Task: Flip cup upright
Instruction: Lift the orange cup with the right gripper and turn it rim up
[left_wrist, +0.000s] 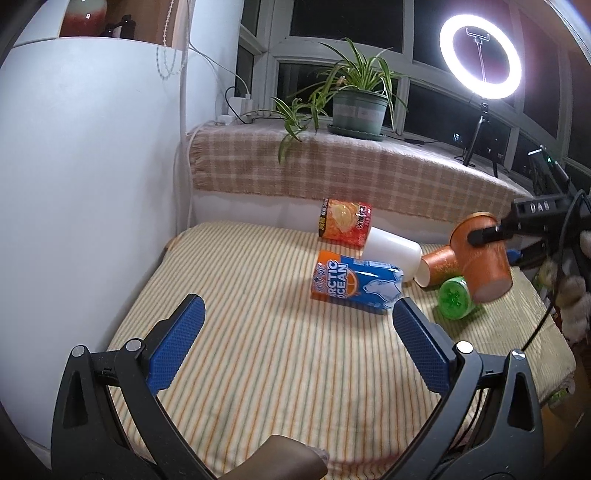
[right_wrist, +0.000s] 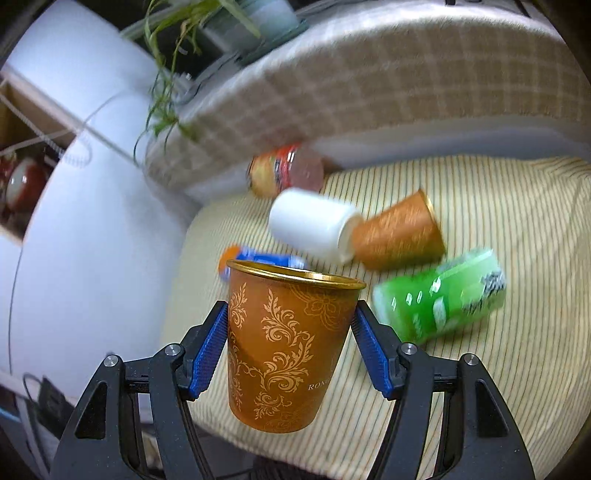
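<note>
My right gripper (right_wrist: 290, 325) is shut on an orange paper cup with gold scrollwork (right_wrist: 284, 347), held in the air above the striped cloth, rim towards the top of the right wrist view. The same cup (left_wrist: 484, 258) shows in the left wrist view, tilted, with the right gripper's finger (left_wrist: 487, 233) across it. A second orange cup (right_wrist: 400, 232) lies on its side, also in the left wrist view (left_wrist: 439, 264). A white cup (left_wrist: 393, 254) lies on its side against it. My left gripper (left_wrist: 295, 321) is open and empty above the cloth.
A blue Arctic Ocean can (left_wrist: 356, 282), a green can (left_wrist: 456, 297) and a red-orange can (left_wrist: 345, 221) lie on the striped cloth (left_wrist: 258, 350). A checked ledge (left_wrist: 332, 170) carries a potted plant (left_wrist: 360, 107) and a ring light (left_wrist: 480, 61). A white wall (left_wrist: 85, 166) stands left.
</note>
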